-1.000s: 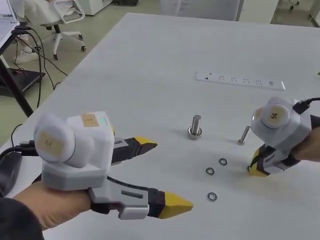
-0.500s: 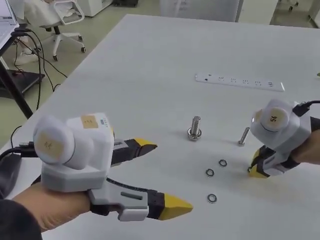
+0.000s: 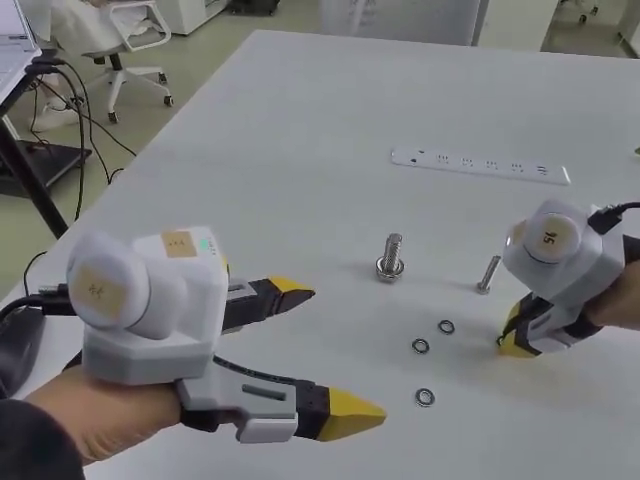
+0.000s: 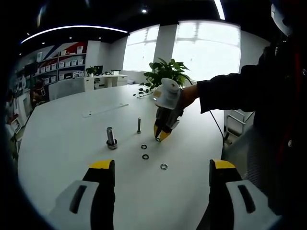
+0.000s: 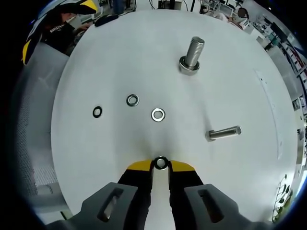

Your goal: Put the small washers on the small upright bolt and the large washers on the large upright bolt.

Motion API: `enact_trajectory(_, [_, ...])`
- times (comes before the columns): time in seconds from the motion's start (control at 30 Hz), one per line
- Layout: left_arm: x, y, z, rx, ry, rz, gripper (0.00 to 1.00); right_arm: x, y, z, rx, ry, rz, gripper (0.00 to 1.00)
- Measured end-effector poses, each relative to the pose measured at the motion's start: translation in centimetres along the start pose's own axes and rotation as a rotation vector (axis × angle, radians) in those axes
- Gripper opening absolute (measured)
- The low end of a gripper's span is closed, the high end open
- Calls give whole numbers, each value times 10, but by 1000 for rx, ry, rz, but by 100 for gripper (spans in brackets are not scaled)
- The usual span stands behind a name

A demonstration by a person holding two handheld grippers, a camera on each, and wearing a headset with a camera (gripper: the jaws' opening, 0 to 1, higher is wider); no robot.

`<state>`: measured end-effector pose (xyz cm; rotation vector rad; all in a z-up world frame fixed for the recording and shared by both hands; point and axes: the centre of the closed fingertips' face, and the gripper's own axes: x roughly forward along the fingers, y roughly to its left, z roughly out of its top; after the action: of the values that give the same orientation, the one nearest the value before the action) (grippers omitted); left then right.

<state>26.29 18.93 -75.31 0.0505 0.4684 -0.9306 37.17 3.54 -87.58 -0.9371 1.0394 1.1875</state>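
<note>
Jaws of the right gripper pinch a washer low at the counter, near the small upright bolt, while the left gripper jaws hang wide apart; it looks like the pick-up step, and the next move calls for lifting the washer and threading it over its matching bolt.

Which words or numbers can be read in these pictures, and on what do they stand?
"15", unsure, turned sideways: round sticker on right gripper.
Stickers on left gripper: too blurred to read.
Marks on power strip: too small to read.
White print on dark clothing: too blurred to read.
</note>
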Motion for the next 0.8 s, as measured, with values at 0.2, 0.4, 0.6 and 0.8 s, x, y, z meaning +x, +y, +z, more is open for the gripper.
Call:
enact_trajectory(0.2, [0, 1, 0, -3, -2, 2, 80, 0, 0, 1, -1, 4, 2, 13])
enact_trajectory(0.4, [1, 0, -1, -6, 0, 1, 80, -2, -1, 1, -2, 5, 1, 13])
enact_trajectory(0.6, [1, 1, 0, -5, -4, 0, 80, -7, -3, 1, 0, 6, -4, 13])
enact_trajectory(0.8, [1, 1, 1, -4, -7, -2, 80, -20, -9, 3, 1, 0, -21, 13])
